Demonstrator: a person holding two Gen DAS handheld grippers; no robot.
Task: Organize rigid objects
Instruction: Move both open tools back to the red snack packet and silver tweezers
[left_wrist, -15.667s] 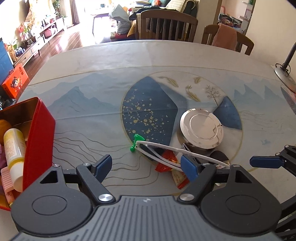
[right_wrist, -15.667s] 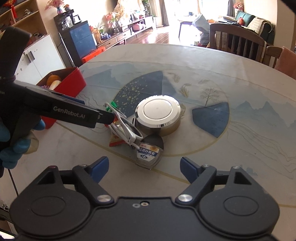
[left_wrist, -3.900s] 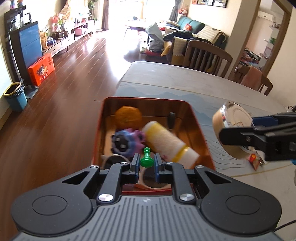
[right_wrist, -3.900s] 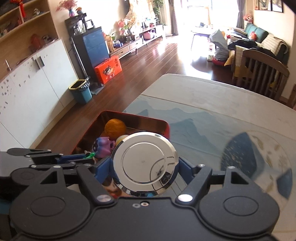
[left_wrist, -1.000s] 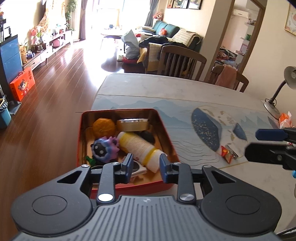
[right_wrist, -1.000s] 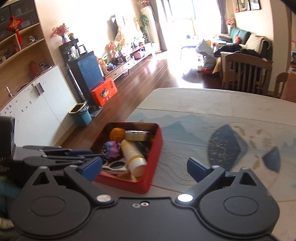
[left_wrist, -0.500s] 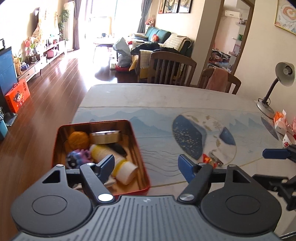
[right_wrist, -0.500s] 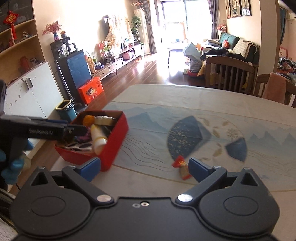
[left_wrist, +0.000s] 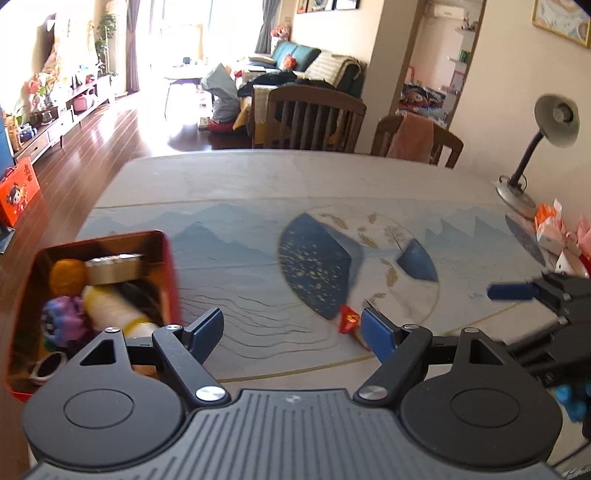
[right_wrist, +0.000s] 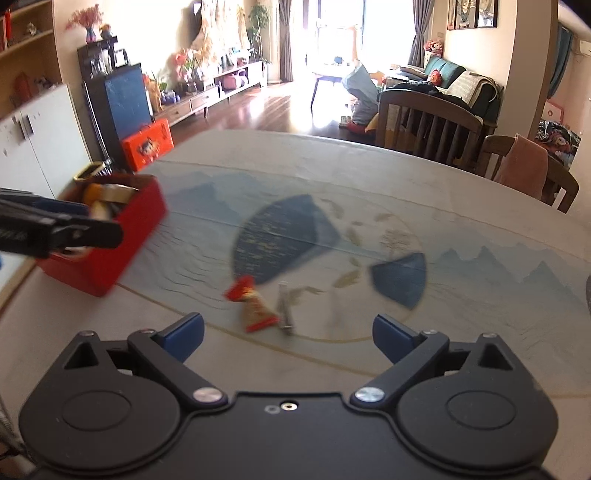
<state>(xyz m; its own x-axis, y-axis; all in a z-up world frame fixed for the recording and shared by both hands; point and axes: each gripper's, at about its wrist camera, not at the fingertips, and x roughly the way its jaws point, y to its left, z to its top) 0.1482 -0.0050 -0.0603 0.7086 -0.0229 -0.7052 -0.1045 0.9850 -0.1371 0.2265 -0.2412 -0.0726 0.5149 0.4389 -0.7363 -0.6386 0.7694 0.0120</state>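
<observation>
A red box (left_wrist: 168, 258) at the table's left holds an orange ball (left_wrist: 68, 271), a silver tin (left_wrist: 114, 267), a white and yellow bottle (left_wrist: 110, 304), a purple toy (left_wrist: 62, 319) and glasses (left_wrist: 46, 369). It also shows in the right wrist view (right_wrist: 122, 236). A red snack packet (right_wrist: 253, 304) and a small metal clip (right_wrist: 284, 308) lie on the table mat. My left gripper (left_wrist: 291, 330) is open and empty, with the packet (left_wrist: 347, 319) just beyond its right finger. My right gripper (right_wrist: 288, 332) is open and empty, above the table just short of the packet.
A desk lamp (left_wrist: 543, 140) and several packets (left_wrist: 554, 229) stand at the table's right edge. Wooden chairs (left_wrist: 314, 114) line the far side. The patterned mat (right_wrist: 369, 236) covers the table.
Both grippers have swung right, away from the red box, toward the packet and the clip. Both stay open and empty.
</observation>
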